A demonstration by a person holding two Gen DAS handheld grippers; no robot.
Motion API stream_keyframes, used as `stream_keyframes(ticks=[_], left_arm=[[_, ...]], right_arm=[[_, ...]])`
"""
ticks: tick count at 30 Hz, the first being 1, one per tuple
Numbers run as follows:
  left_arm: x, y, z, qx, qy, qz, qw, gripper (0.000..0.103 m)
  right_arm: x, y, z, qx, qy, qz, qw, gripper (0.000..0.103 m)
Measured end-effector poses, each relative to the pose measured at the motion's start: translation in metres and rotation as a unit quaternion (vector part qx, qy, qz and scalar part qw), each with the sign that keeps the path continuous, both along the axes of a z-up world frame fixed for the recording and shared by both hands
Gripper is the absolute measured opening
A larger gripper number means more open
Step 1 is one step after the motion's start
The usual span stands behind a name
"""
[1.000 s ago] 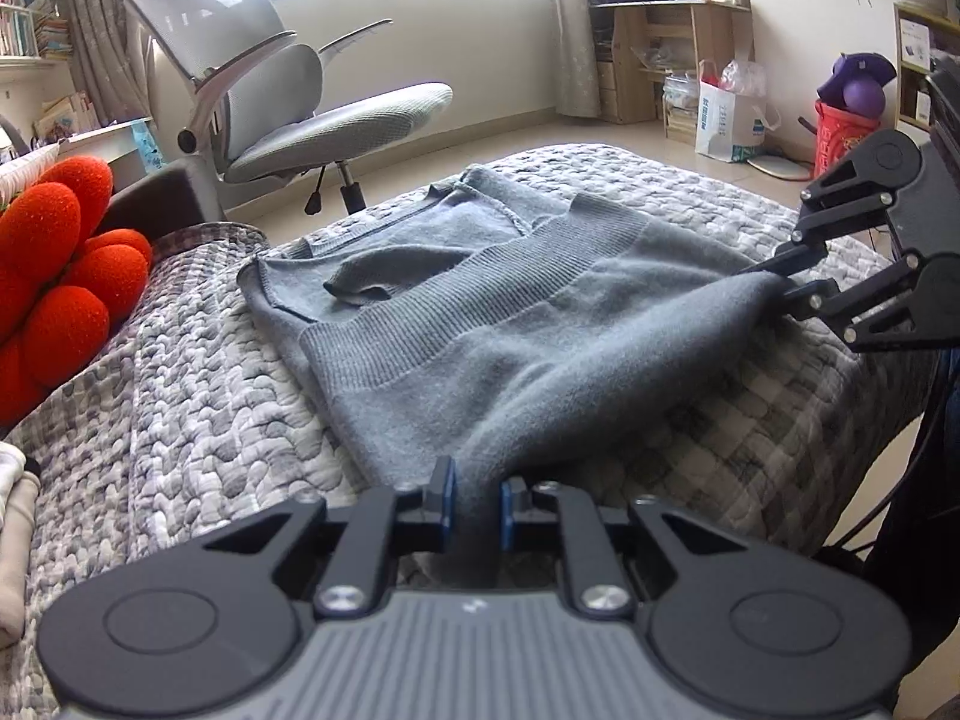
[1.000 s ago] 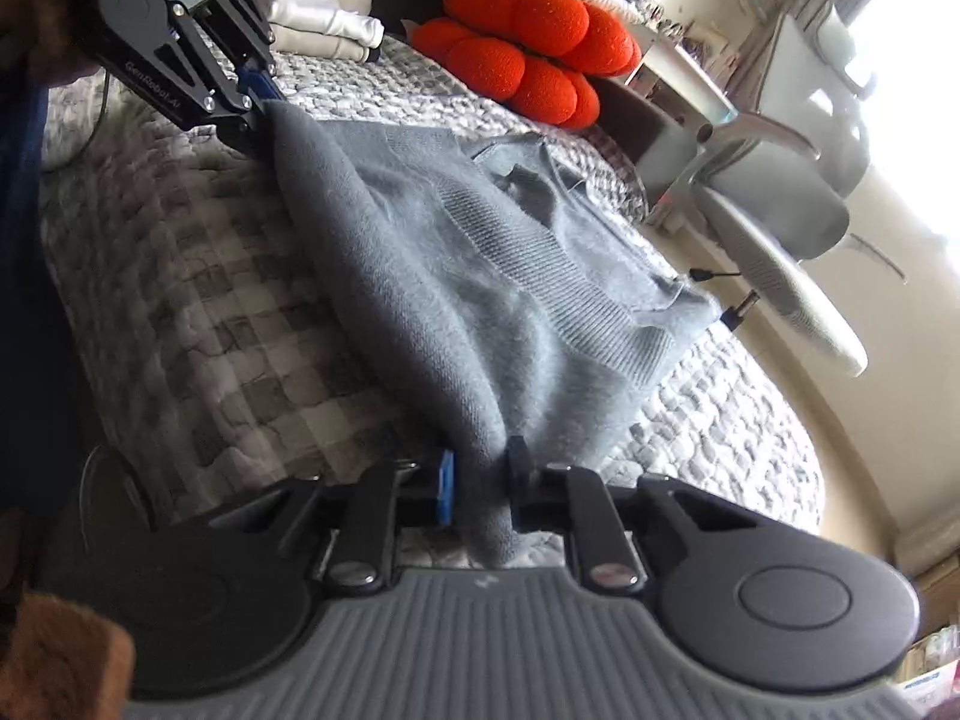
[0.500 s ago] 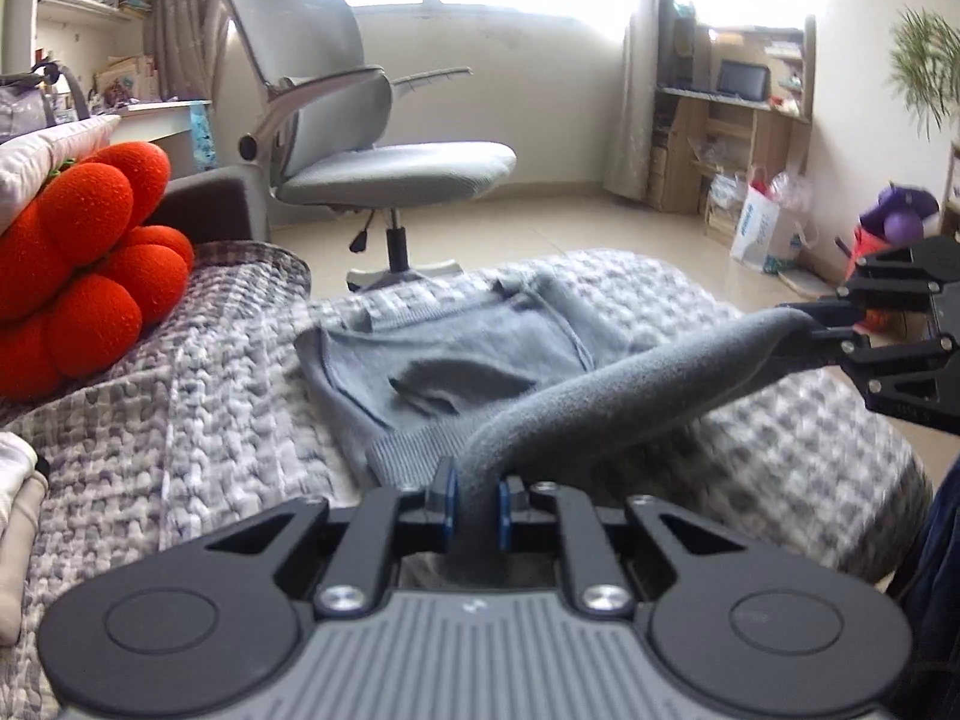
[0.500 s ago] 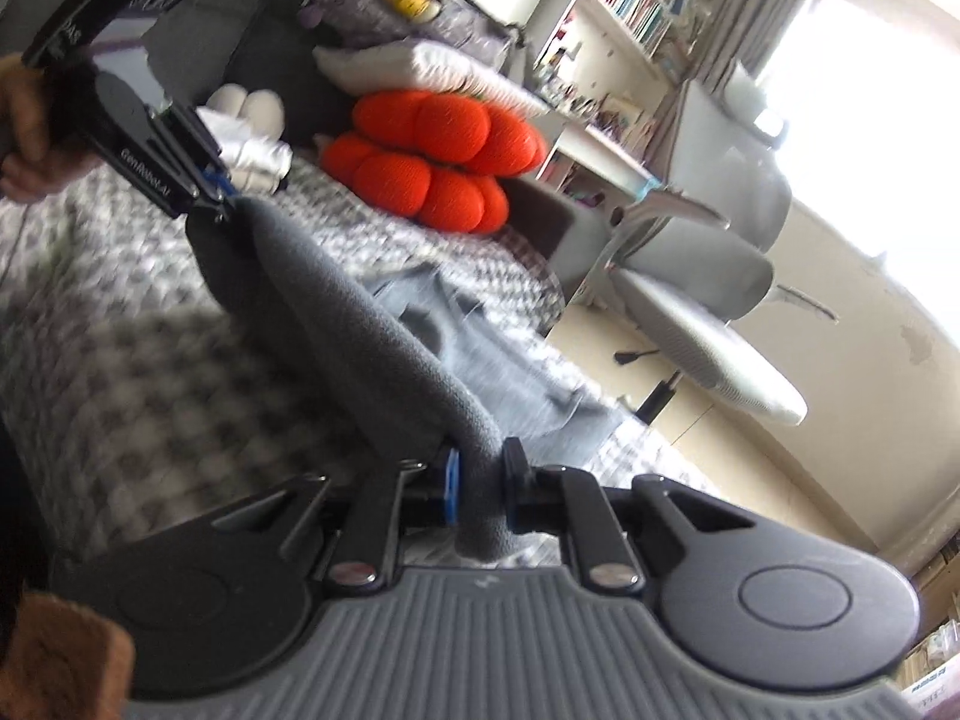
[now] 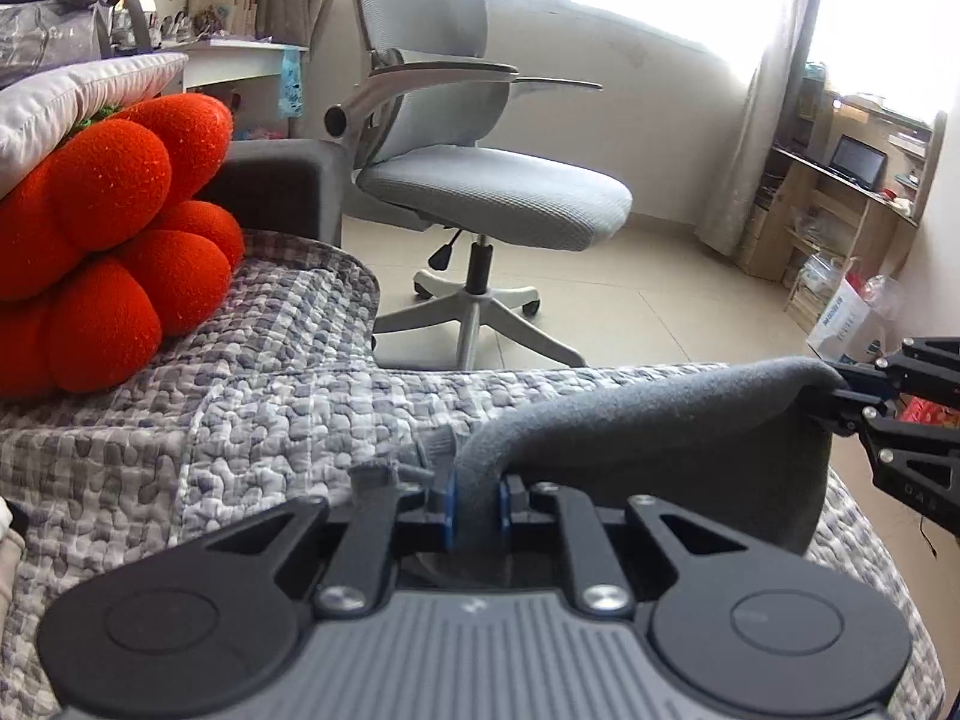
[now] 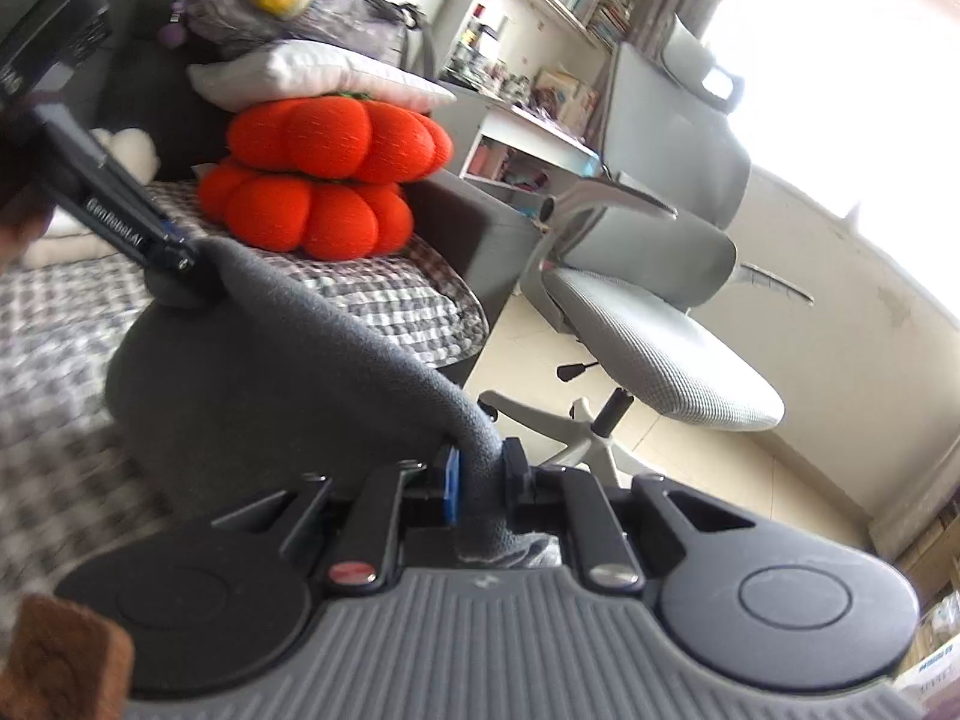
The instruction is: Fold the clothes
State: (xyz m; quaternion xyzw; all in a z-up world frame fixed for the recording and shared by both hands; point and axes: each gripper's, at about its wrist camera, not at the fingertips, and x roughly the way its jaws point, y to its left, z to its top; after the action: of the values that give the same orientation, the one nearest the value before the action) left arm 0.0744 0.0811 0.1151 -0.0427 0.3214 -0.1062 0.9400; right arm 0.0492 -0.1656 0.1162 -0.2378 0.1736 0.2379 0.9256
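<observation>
Left wrist view: your left gripper (image 5: 477,501) is clamped on one corner of the grey sweater (image 5: 660,420), the knit pinched between its blue pads (image 5: 449,507). The cloth arcs up and to the right, where your right gripper (image 5: 840,405) bites the other end, so the sweater hangs as a raised band between your two hands, above the quilt (image 5: 270,420). In the right wrist view the right gripper (image 6: 483,480) is likewise closed on the sweater (image 6: 270,360), and the left gripper (image 6: 180,261) shows at far left with the fabric draping below it (that side is blurred). Red cushions (image 5: 108,240) sit far left on the quilt; a chair (image 5: 480,180) stands on the floor beyond.
</observation>
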Motion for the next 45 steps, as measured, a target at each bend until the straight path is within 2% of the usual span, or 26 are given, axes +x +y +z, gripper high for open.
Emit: stream_keyframes(ticks=[4, 8, 10, 11, 12, 14, 18, 22, 26, 28, 29, 33, 36, 40, 45], left_arm=[[0.033, 0.015, -0.024, -0.067, 0.032, 0.028, 0.9968, 0.015], [0.056, 0.02, -0.049, -0.086, 0.052, 0.045, 0.994, 0.016], [0.062, 0.023, -0.055, -0.093, 0.052, 0.055, 0.9928, 0.021], [0.064, 0.027, -0.056, -0.101, 0.049, 0.061, 0.9918, 0.029], [0.065, 0.03, -0.057, -0.107, 0.045, 0.068, 0.9909, 0.041], [0.064, 0.039, -0.055, -0.112, 0.033, 0.082, 0.9898, 0.05], [0.062, 0.052, -0.054, -0.132, 0.023, 0.089, 0.987, 0.051], [0.062, 0.047, -0.061, -0.122, 0.027, 0.091, 0.988, 0.05], [0.065, 0.036, -0.072, -0.101, 0.036, 0.094, 0.9898, 0.048], [0.068, 0.03, -0.079, -0.074, 0.045, 0.105, 0.9907, 0.048], [0.07, 0.028, -0.083, -0.062, 0.05, 0.111, 0.9906, 0.048], [0.069, 0.032, -0.085, -0.068, 0.05, 0.12, 0.9892, 0.048], [0.06, 0.034, -0.073, -0.069, 0.024, 0.132, 0.9886, 0.047], [0.042, 0.029, -0.056, -0.075, -0.004, 0.126, 0.9892, 0.047], [0.022, 0.004, -0.05, -0.083, -0.021, 0.084, 0.9927, 0.047]], right_arm=[[0.049, 0.004, -0.019, 0.03, 0.047, -0.027, 0.998, 0.014], [0.08, 0.006, -0.047, 0.056, 0.086, -0.05, 0.993, 0.014], [0.089, 0.007, -0.055, 0.073, 0.096, -0.069, 0.99, 0.015], [0.093, 0.007, -0.058, 0.08, 0.102, -0.08, 0.988, 0.018], [0.094, 0.005, -0.061, 0.088, 0.106, -0.087, 0.987, 0.021], [0.095, 0.001, -0.064, 0.101, 0.115, -0.096, 0.983, 0.029], [0.098, -0.011, -0.058, 0.144, 0.12, -0.108, 0.976, 0.036], [0.104, -0.02, -0.053, 0.168, 0.138, -0.129, 0.967, 0.038], [0.108, -0.029, -0.061, 0.203, 0.173, -0.14, 0.954, 0.038], [0.11, -0.023, -0.073, 0.182, 0.184, -0.156, 0.953, 0.037], [0.112, -0.02, -0.08, 0.168, 0.189, -0.165, 0.953, 0.034], [0.11, -0.018, -0.083, 0.173, 0.183, -0.176, 0.952, 0.034], [0.103, -0.023, -0.069, 0.184, 0.167, -0.177, 0.952, 0.034], [0.088, -0.029, -0.05, 0.192, 0.144, -0.166, 0.957, 0.034], [0.069, -0.014, -0.049, 0.183, 0.182, -0.104, 0.961, 0.034]])
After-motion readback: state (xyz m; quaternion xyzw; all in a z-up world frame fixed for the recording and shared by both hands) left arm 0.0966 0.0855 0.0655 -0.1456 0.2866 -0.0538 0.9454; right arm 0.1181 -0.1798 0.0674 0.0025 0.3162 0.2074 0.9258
